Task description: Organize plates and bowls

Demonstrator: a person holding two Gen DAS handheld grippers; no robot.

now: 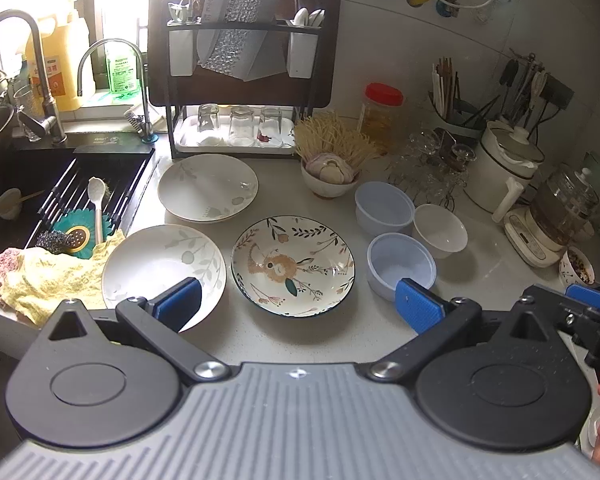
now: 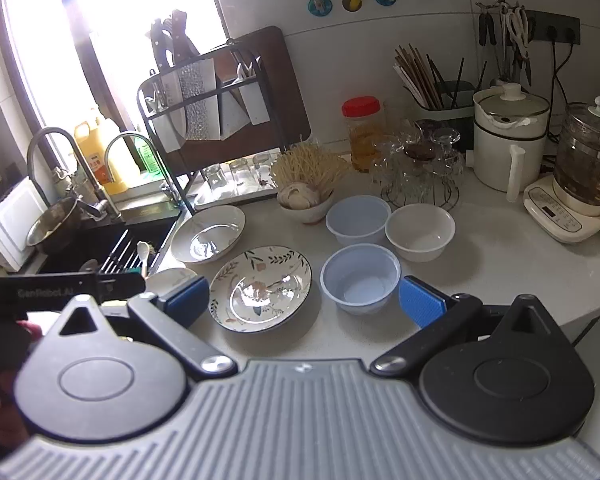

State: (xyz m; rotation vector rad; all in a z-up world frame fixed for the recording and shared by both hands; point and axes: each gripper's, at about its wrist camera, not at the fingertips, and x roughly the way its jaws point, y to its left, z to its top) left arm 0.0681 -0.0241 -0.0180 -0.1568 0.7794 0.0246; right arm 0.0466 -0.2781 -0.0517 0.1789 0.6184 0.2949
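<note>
Both grippers, left and right, hovered with fingers spread wide and empty above the counter, near the floral plate and blue bowl.

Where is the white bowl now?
In both views the white bowl stands on the counter's right part, touching the two blue bowls, near the glass rack.
</note>
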